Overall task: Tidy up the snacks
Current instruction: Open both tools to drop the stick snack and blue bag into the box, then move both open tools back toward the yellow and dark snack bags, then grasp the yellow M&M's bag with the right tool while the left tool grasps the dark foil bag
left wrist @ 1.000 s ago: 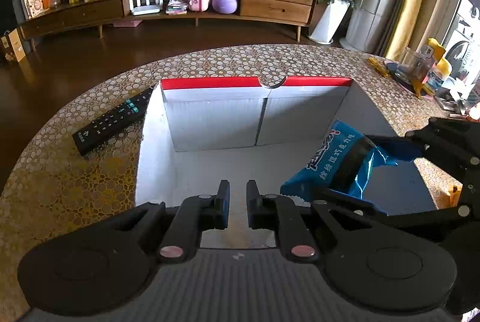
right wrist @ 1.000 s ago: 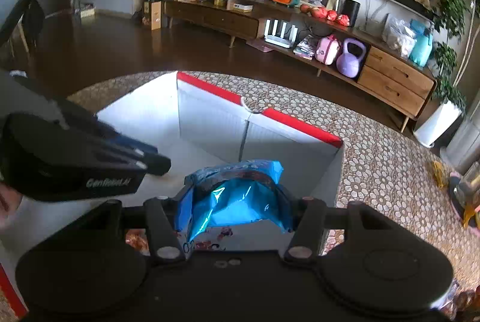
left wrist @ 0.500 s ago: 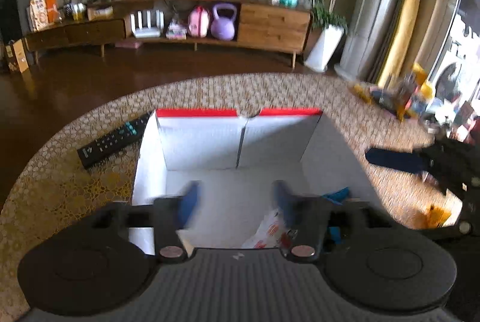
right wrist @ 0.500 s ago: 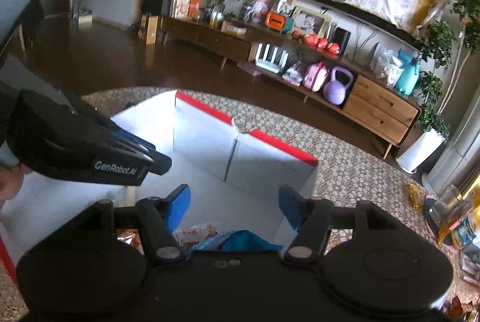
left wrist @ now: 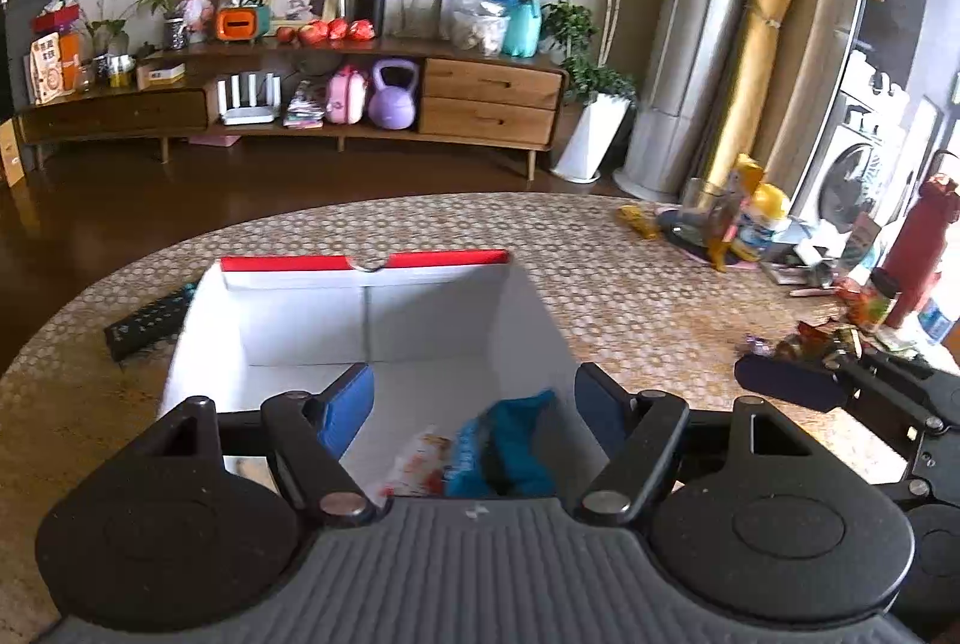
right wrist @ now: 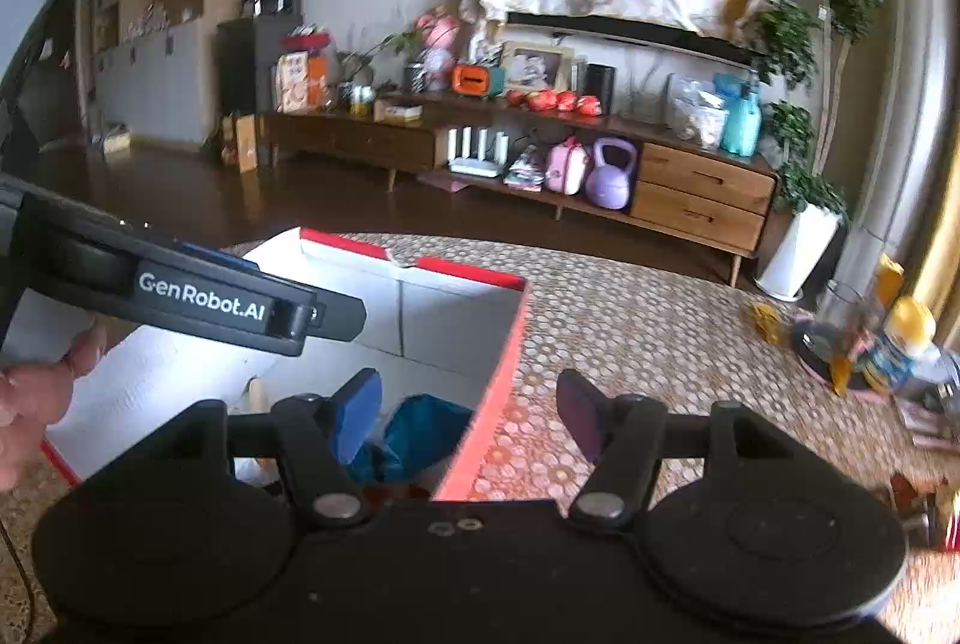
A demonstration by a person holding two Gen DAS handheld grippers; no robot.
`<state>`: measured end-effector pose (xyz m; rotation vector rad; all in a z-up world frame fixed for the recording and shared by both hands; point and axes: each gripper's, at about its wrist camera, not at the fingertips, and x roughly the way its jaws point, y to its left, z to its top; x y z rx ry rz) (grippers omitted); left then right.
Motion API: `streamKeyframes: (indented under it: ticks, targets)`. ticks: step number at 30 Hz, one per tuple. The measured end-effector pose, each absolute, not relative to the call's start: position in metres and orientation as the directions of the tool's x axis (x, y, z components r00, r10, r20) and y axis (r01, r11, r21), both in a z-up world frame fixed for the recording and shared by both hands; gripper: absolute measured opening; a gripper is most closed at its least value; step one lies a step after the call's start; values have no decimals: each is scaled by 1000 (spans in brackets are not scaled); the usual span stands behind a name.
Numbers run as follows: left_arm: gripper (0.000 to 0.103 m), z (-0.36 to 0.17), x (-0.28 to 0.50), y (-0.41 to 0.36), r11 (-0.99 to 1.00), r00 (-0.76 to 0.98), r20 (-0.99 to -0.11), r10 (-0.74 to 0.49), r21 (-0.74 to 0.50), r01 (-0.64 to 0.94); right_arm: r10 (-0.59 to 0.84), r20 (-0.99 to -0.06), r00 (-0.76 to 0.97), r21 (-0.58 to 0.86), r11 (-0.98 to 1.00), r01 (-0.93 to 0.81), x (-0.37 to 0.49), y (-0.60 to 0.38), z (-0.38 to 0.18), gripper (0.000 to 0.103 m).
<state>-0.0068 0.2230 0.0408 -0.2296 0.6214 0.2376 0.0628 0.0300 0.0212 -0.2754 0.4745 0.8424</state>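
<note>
A white cardboard box (left wrist: pixel 420 320) with a red rim stands open on the patterned round table. A blue snack bag (left wrist: pixel 504 446) and a white and red snack pack (left wrist: pixel 414 464) lie inside it at the near side. My left gripper (left wrist: pixel 474 404) is open and empty above the box's near edge. My right gripper (right wrist: pixel 468 416) is open and empty over the box's right rim (right wrist: pixel 498 392); the blue bag (right wrist: pixel 420 434) shows below it. The right gripper also shows in the left wrist view (left wrist: pixel 840 386), to the right of the box.
A black remote (left wrist: pixel 144 326) lies left of the box. Loose snack packets (left wrist: pixel 822 338), a red bottle (left wrist: pixel 918 254), a glass (left wrist: pixel 702 212) and yellow items crowd the table's right side. A long wooden sideboard (left wrist: pixel 300 104) stands beyond the table.
My right gripper let go of the blue bag into the box, opened and pulled back to the right. My left gripper opened and rose; both views now look higher.
</note>
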Motion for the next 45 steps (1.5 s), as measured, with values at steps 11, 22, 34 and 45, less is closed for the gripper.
streamKeyframes:
  ticks: [11, 22, 34, 45]
  targets:
    - [74, 40, -11, 177, 963, 824, -557, 101, -153, -222, 590, -482, 647, 7, 741, -671, 71, -28, 5, 64]
    - [74, 35, -5, 140, 981, 831, -553, 61, -121, -152, 480, -530, 699, 53, 841, -538, 98, -87, -31, 63]
    - [74, 29, 6, 107, 993, 828, -560, 28, -79, -87, 418, -574, 705, 77, 884, -462, 124, -117, -58, 62]
    - [74, 22, 29, 82, 997, 810, -587, 5, -59, -49, 392, -630, 670, 97, 896, -433, 157, -119, -94, 51]
